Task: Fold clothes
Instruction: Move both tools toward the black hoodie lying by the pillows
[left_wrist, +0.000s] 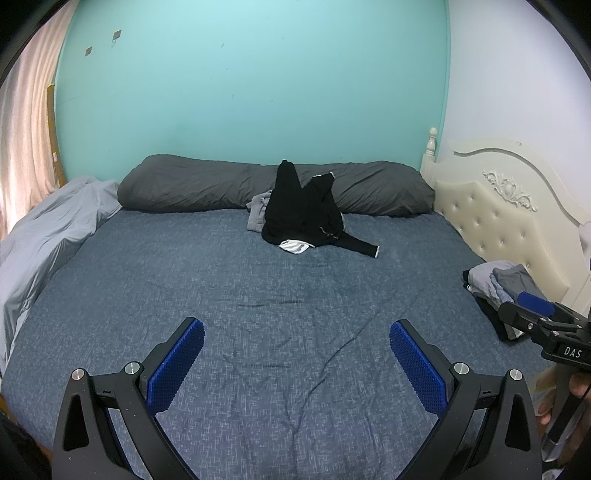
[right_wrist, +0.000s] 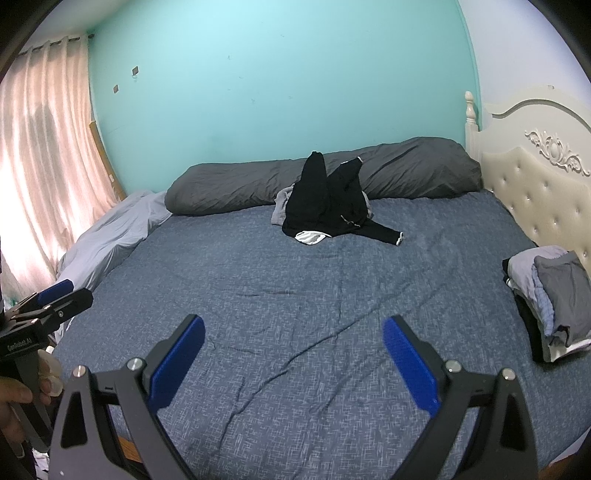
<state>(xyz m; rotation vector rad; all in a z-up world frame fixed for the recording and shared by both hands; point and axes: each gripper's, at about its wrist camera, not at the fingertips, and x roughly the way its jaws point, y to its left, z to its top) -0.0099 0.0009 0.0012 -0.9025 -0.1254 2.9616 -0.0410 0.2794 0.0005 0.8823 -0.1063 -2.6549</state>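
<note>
A crumpled heap of clothes lies at the far side of the bed: a black garment (left_wrist: 304, 214) (right_wrist: 327, 201) on top, with a grey piece (left_wrist: 258, 212) (right_wrist: 280, 206) under its left side and a white patch at its front. A stack of folded clothes (left_wrist: 496, 288) (right_wrist: 554, 295) sits at the bed's right edge by the headboard. My left gripper (left_wrist: 297, 339) stands open over the near bedsheet, nothing between its blue pads. My right gripper (right_wrist: 293, 336) is open too, empty, and also shows at the right edge of the left wrist view. Both are far from the heap.
The blue bedsheet (left_wrist: 221, 280) (right_wrist: 258, 280) spreads wide between the grippers and the heap. A long dark grey pillow (left_wrist: 203, 184) (right_wrist: 406, 173) lies along the teal wall. A pale grey duvet (left_wrist: 48, 236) is bunched at left, a cream headboard (left_wrist: 502, 210) at right, and a pink curtain (right_wrist: 40, 147) at far left.
</note>
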